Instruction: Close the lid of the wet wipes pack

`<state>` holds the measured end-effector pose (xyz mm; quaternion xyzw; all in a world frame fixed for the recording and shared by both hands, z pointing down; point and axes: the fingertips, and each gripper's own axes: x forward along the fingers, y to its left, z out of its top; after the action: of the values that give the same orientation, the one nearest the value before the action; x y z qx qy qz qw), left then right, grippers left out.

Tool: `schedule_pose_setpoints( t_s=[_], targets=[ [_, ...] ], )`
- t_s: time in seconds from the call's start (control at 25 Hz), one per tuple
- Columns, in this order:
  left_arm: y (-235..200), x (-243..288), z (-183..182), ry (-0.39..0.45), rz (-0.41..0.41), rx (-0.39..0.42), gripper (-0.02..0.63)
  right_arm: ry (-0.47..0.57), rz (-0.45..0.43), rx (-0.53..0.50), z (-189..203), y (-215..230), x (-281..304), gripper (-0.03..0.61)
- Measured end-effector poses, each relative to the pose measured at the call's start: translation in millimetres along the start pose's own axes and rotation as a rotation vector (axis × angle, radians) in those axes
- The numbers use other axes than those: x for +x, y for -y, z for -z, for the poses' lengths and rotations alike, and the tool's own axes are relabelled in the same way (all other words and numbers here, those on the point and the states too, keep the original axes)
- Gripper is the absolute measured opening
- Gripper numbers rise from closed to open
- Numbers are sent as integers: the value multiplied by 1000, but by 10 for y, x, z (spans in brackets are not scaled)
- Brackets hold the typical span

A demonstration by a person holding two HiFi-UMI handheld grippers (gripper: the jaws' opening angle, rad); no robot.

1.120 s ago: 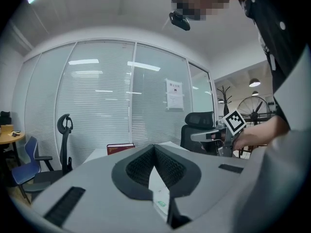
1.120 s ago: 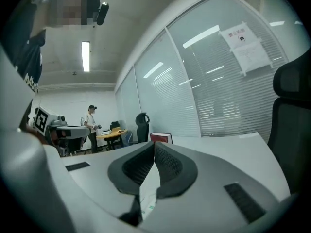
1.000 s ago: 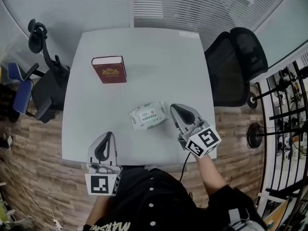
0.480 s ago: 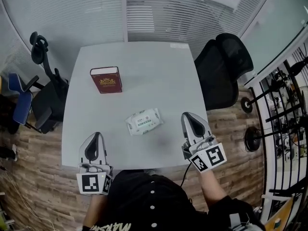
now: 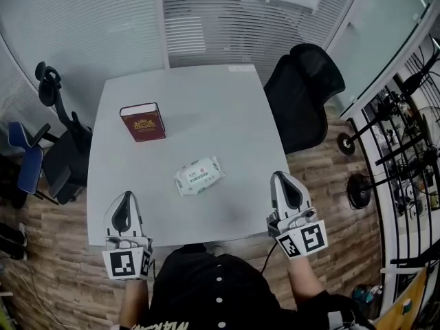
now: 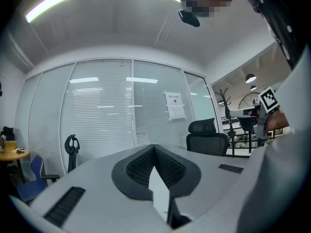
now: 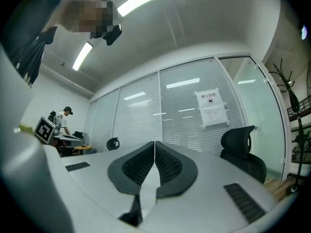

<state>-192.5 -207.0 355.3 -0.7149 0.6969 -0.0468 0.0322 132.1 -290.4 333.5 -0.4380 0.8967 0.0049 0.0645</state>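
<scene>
Left tool (image 5: 124,199) and right tool (image 5: 285,181), both closed and empty, at the table's (image 5: 206,108) near edge. Wet wipes pack (image 5: 198,175) lies mid-table, well apart. Lid seemingly flat; if unsealed, press squarely with closed tips.

The right gripper (image 5: 283,178) has drawn back from just beside the wipes pack (image 5: 198,175) to the near right corner of the desk (image 5: 206,108), now well apart from the pack. The left gripper (image 5: 124,196) has pulled back slightly toward the person, at the desk's near edge.
</scene>
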Motion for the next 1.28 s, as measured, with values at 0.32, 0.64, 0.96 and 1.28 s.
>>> schedule_pose_setpoints(
  t_s=[0.32,0.64,0.96,1.28],
  targets=[
    [-16,-89,7,-1,-21,2,6,-23,32,-8,100,66,-139,31],
    [59,-127,7,0,-21,10,6,-24,40,7,132,105,-152,31],
    [100,-101,-32,6,-14,23,6,-37,23,5,177,76,-115,29],
    [99,-98,-26,-1,-21,25,6,-45,15,3,212,69,-45,29]
  ],
)
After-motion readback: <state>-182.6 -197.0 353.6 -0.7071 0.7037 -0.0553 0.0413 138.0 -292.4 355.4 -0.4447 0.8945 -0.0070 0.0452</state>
